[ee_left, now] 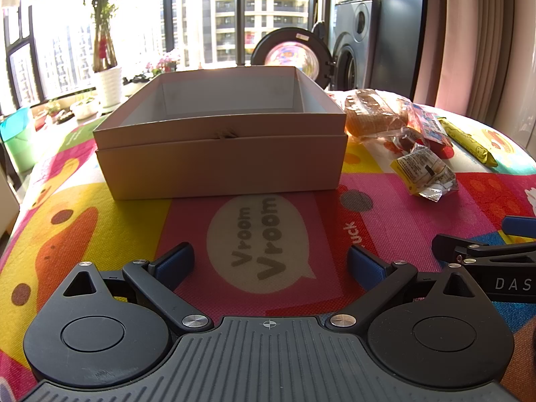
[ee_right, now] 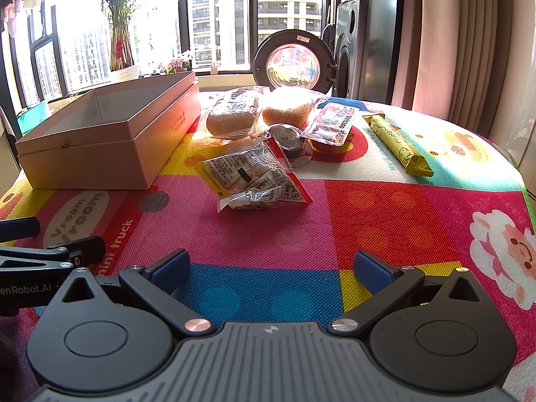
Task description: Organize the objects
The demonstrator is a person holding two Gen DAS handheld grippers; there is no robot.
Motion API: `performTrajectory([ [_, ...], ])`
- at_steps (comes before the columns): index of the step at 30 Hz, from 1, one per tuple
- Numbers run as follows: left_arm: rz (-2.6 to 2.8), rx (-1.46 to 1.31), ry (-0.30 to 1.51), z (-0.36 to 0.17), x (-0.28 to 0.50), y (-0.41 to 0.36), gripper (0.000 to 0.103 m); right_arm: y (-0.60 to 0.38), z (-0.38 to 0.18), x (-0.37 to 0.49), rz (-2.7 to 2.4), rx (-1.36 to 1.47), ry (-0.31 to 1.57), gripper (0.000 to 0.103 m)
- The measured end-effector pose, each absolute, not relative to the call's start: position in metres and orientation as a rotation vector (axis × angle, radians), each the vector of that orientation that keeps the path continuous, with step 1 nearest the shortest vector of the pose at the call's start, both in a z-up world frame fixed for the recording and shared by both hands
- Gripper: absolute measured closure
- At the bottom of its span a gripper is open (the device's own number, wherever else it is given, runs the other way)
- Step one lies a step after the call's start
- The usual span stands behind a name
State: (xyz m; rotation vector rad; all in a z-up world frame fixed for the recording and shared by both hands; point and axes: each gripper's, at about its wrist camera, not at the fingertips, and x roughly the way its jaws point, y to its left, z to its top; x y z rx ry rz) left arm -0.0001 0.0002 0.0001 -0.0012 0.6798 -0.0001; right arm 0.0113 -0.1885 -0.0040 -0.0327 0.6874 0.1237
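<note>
You have not started yet: the open beige cardboard box (ee_left: 221, 134) is empty, all wrapped snack packets (ee_right: 254, 177) lie right of it, and your left gripper (ee_left: 271, 261) and right gripper (ee_right: 271, 264) are spread wide, holding nothing.

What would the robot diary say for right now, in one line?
left gripper: open, idle | right gripper: open, idle | box: empty | snacks: on mat

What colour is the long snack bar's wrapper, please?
The snack bar is golden yellow with dark print and a small cartoon face, clearest in the right wrist view.
</note>
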Motion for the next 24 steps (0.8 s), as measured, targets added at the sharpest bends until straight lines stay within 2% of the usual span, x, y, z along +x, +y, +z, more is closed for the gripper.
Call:
performTrajectory([
  [24, 0.003, 0.006, 0.681, 0.0000, 0.0002, -0.0002, 0.001, -0.1896, -0.0046, 0.0126, 0.124, -0.032, 0.687, 0.000],
])
